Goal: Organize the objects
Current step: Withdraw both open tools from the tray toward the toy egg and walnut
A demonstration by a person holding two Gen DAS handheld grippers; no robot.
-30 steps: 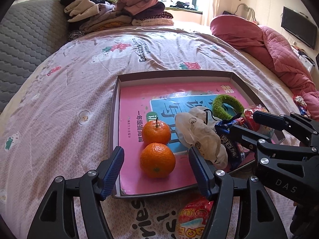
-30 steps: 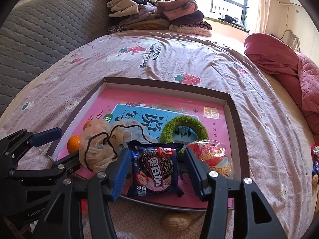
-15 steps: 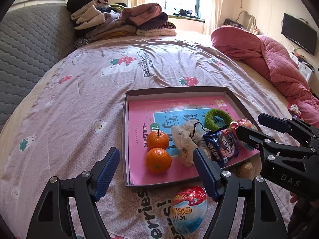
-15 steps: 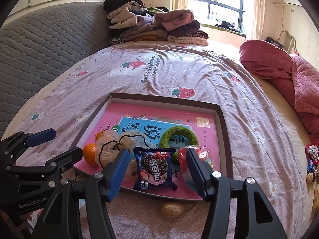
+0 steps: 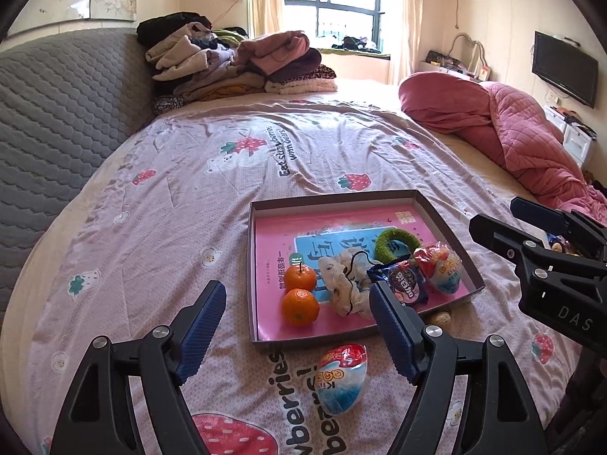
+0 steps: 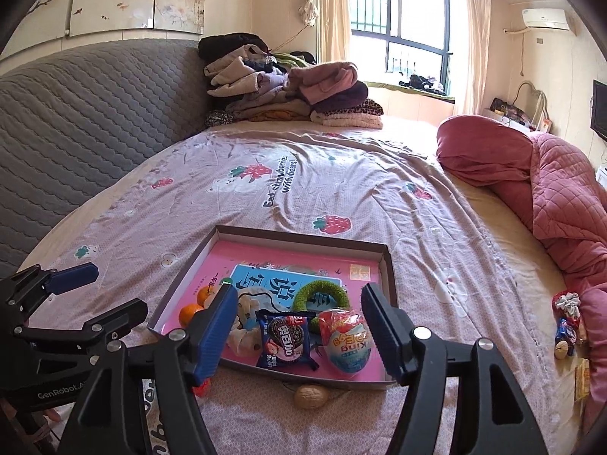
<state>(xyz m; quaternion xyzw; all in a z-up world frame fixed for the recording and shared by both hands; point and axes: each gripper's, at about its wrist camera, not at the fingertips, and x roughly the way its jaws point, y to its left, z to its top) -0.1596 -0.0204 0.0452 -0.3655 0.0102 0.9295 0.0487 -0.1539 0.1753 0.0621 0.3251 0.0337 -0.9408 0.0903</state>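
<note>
Tongs, left (image 5: 296, 331) and right (image 6: 297, 331) (both spread, empty), have drawn back from the tray (image 5: 252, 265).

I see matt black plastic on both grippers, the left gripper (image 5: 296, 326) with ribbed blue pads (image 5: 200, 328). The tray (image 5: 253, 265) looks like dull brown cardboard, lined with a glossy pink book cover (image 5: 273, 239). The egg wrapper (image 5: 341, 377) at lower centre is shiny foil. The bedsheet (image 5: 189, 197) is soft printed cloth, the headboard (image 6: 76, 121) quilted grey fabric.
</note>
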